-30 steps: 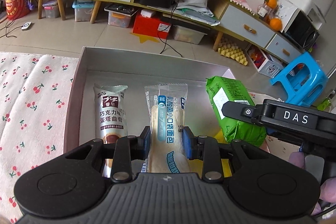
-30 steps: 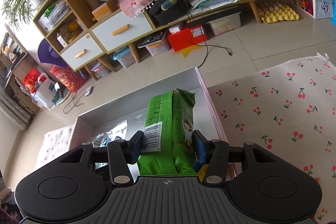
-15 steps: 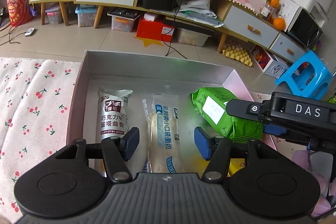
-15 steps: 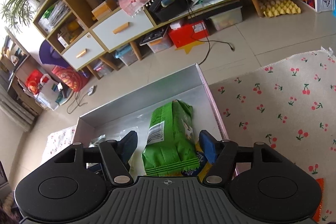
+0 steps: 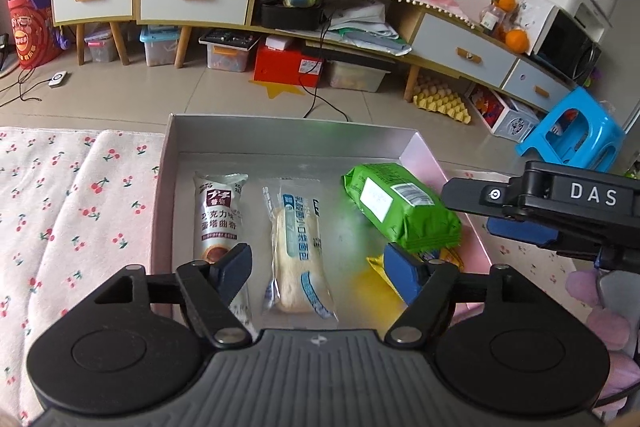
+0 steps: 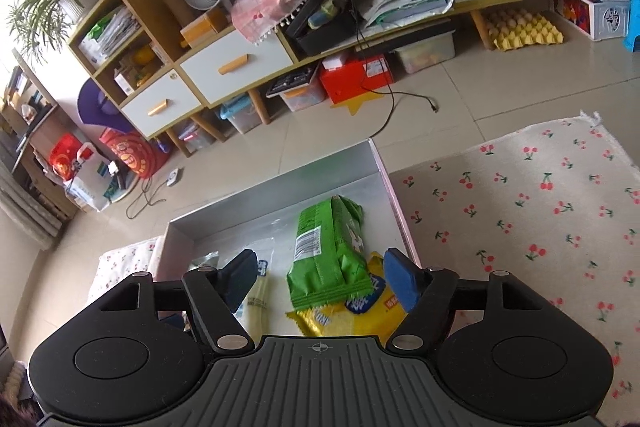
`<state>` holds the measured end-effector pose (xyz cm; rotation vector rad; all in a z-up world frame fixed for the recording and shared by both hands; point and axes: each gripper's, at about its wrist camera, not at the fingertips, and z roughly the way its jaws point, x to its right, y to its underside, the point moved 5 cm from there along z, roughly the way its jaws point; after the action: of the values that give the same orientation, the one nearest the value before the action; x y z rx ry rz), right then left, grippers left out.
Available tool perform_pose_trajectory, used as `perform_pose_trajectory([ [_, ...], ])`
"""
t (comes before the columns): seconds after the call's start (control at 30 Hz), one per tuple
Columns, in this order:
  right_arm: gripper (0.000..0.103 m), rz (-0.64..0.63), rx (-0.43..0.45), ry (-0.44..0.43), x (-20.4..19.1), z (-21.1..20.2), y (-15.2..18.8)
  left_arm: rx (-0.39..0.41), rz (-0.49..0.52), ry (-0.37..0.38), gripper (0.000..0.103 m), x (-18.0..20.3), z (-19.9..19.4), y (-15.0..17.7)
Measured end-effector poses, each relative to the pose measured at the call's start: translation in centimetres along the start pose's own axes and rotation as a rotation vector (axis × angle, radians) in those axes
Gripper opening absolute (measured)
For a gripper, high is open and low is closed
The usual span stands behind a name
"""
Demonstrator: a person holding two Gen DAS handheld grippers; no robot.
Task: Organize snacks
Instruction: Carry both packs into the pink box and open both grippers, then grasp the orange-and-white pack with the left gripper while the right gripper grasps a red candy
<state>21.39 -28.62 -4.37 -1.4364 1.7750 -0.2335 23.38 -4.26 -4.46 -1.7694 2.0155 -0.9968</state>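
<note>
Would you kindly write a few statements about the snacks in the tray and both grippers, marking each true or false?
1. The green packet lies partly on a yellow packet. True.
2. The left gripper grips the bread packet. False: its fingers stand apart, not touching it.
3. The right gripper is shut on the green packet. False: it is open.
4. The chocolate snack packet lies left of the bread packet in the tray. True.
</note>
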Motion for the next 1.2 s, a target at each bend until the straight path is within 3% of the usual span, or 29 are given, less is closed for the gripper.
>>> perform_pose_trajectory([
  [0.37, 0.081, -0.048, 0.02, 0.012, -1.4, -5.1, 1.7, -0.002, 0.02, -0.004, 0.086, -0.2, -3.6, 1.9],
  [0.63, 0.085, -0.105, -0.013, 0.05, -2.2, -7.5, 4.6, -0.027, 0.06, -0.016, 0.097, -0.2, -5.9, 4.4],
  [1.2, 0.086, -0.166, -0.097, 0.178, -0.8, -9.5, 10.2, -0.062, 0.078, -0.076, 0.102, -1.3, -7.6, 8.3],
])
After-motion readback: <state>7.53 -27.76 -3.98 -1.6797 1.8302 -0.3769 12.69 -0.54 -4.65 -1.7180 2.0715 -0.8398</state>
